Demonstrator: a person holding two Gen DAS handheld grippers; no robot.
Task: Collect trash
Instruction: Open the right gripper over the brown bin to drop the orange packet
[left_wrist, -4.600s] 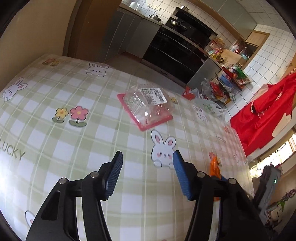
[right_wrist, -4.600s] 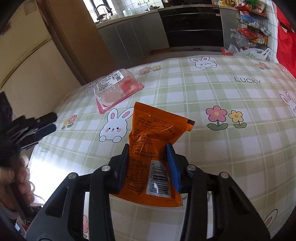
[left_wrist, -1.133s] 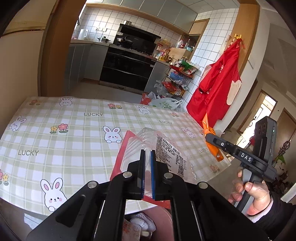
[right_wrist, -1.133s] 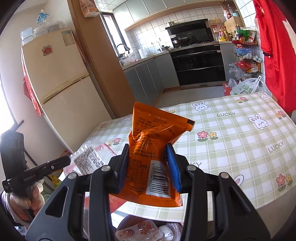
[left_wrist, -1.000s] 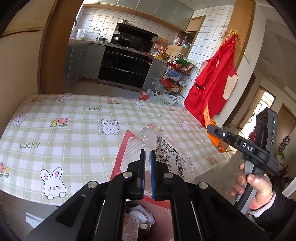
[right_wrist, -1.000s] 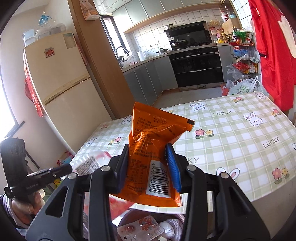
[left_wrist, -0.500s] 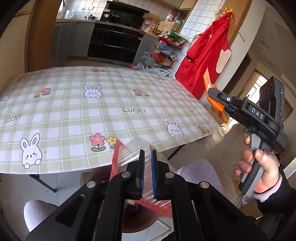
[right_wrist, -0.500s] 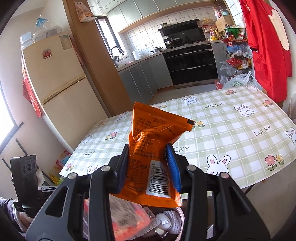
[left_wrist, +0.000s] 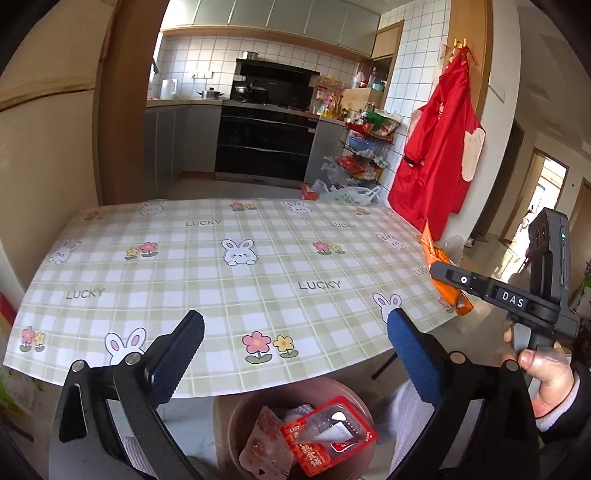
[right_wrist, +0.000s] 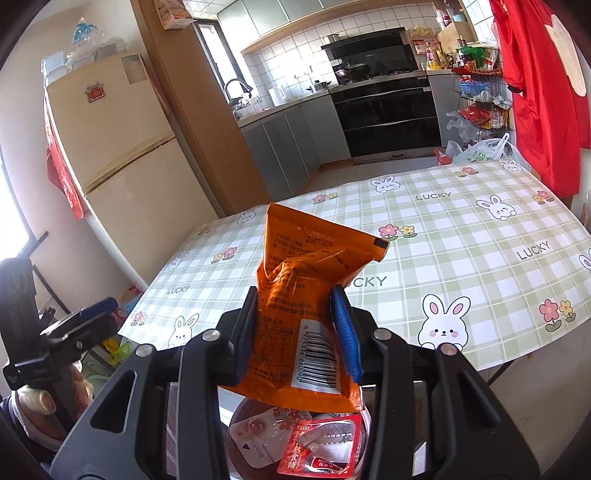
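Left black two-finger gripper with blue ribbed pads (left_wrist: 295, 347): jaws opening wide, nothing lying between them, hovering past the near table edge above a round brown plastic waste bin (left_wrist: 240, 417) standing on the floor; right black two-finger gripper with blue pads (right_wrist: 299, 325): jaws clenching an orange crinkled foil snack packet with a white barcode label (right_wrist: 306, 295), gripping it at its lower half with the top corner sticking up and tilting rightward, hanging just over the same bin; red-backed clear plastic food tray with a white label (left_wrist: 328, 439): lying tilted inside the bin on top of a clear blister pack with pale card backing (left_wrist: 262, 450) and other crumpled white scraps; person's hand with a dark sleeve (left_wrist: 546, 373): showing at the right of the left-wrist view, wrapping the right tool's handle; table covered in a green-and-white checked cloth printed with rabbits, flowers and the word LUCKY (left_wrist: 258, 273): stretching beyond both tools, carrying no loose item in either view; red apron-like garment (left_wrist: 439, 147): hanging on the wall at the far right
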